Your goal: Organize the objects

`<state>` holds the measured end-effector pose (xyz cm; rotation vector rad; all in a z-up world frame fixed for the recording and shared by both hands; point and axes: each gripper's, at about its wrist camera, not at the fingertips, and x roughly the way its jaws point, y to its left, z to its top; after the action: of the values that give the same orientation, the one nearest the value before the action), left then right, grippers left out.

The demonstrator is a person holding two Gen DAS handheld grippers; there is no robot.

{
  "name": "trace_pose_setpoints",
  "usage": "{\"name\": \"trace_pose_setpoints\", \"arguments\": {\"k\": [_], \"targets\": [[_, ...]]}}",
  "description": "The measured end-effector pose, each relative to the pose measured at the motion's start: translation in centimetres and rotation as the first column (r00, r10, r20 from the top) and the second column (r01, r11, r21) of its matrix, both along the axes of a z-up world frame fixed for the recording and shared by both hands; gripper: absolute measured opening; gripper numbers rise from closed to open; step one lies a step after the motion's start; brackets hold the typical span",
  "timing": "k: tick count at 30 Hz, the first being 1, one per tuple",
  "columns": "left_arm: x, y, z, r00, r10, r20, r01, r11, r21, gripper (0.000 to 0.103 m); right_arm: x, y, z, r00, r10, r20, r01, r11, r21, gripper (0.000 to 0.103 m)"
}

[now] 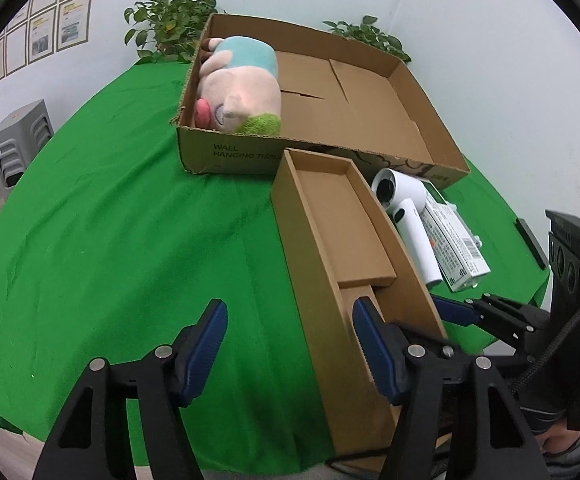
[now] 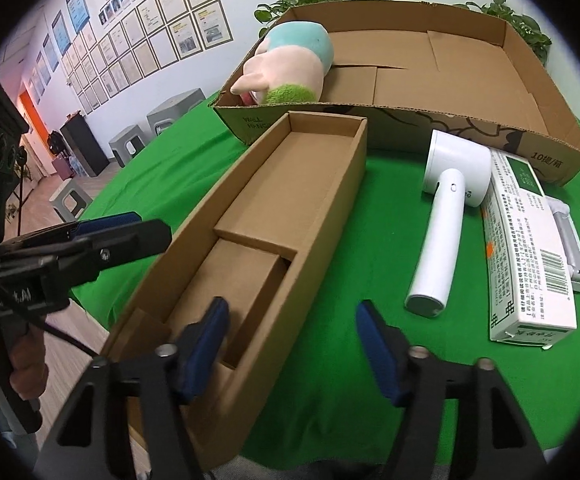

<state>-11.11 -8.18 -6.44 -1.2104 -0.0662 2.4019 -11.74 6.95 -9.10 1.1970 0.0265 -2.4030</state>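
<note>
Two low, close looks across the green table [image 1: 110, 220], from left and right, both showing the long cardboard tray [image 2: 290, 200].

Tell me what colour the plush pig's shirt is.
Light blue; the pig shows it best in the left wrist view, lying in the big box.

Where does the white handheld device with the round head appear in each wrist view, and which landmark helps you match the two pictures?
Left wrist view: white handheld device lies right of centre, beside the narrow cardboard tray.
Right wrist view: the device lies right of centre.
Shared landmark: the plush pig in the large box.
</note>
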Motion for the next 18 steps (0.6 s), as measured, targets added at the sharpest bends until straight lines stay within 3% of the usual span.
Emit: {"name": "trace_pose_setpoints", "arguments": {"k": [2, 4, 13, 18], "targets": [[0.3, 0.3, 0.0, 1.0, -0.008, 0.009, 0.008, 1.0, 0.001, 0.061, 0.0, 0.3, 0.1, 1.0, -0.01, -0.005, 0.01, 1.0, 0.008, 0.034], [0.5, 0.4, 0.1, 1.0, -0.014, 0.021, 0.014, 1.0, 0.021, 0.061, 0.0, 0.6, 0.2, 1.0, -0.025, -0.015, 0.026, 0.999, 0.019, 0.028], [1.3, 2.3, 0.5, 0.998, -0.018, 0.064, 0.015, 0.999, 0.045, 0.063, -0.9, 2.1, 0.2, 0.999, -0.04, 0.021, 0.04, 0.999, -0.005, 0.028], [1.2, 2.8, -0.3, 0.995, -0.002, 0.097, -0.002, 0.999, 0.034, 0.063, -1.0, 2.7, 0.2, 0.999, -0.028, 0.017, 0.028, 1.0, -0.011, 0.037]]}}
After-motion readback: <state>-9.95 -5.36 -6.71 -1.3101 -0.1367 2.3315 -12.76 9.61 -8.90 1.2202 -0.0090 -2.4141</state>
